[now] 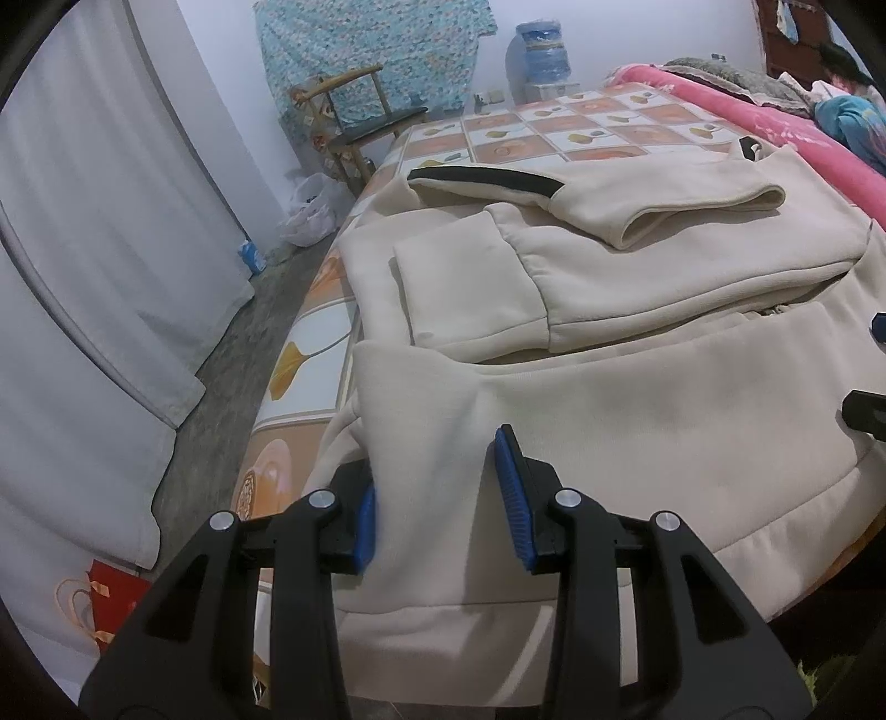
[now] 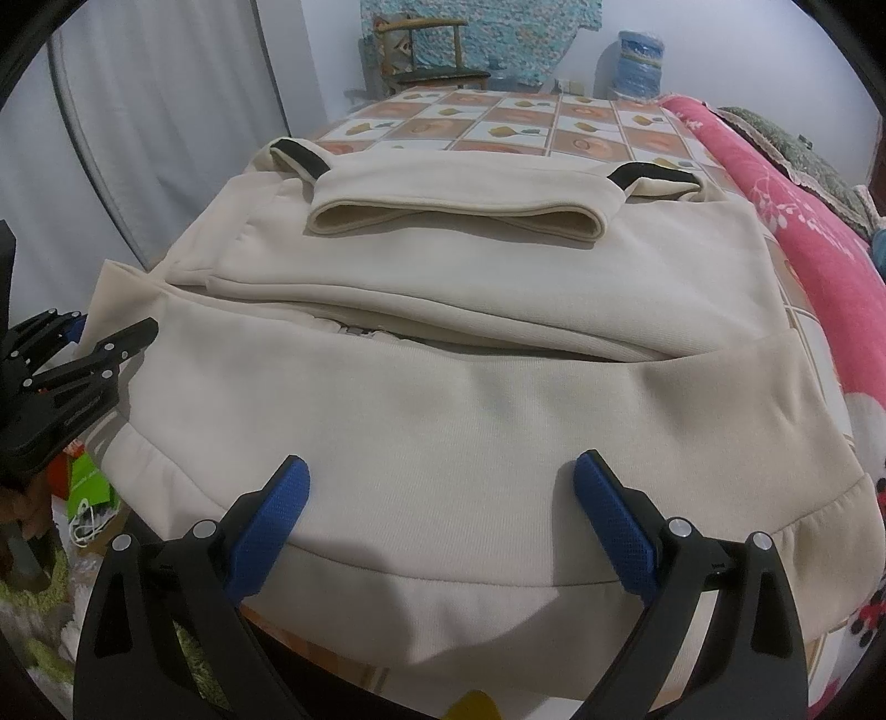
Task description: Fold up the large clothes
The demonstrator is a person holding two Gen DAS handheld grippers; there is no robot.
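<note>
A large cream hooded sweatshirt [image 1: 637,310] with black trim lies on the bed, sleeves folded over its body; it fills the right wrist view [image 2: 470,404] too. My left gripper [image 1: 437,493] is open, its blue pads straddling a raised fold of the near left hem corner. My right gripper [image 2: 440,515] is open wide over the near hem, the cloth lying between its fingers. The left gripper also shows at the left edge of the right wrist view [image 2: 83,354].
The bed has a checked orange-and-white sheet [image 1: 554,127] and a pink blanket [image 2: 797,221] along its right side. A wooden chair [image 1: 354,116] and a water bottle [image 1: 540,52] stand at the far end. White curtains [image 1: 94,249] hang on the left.
</note>
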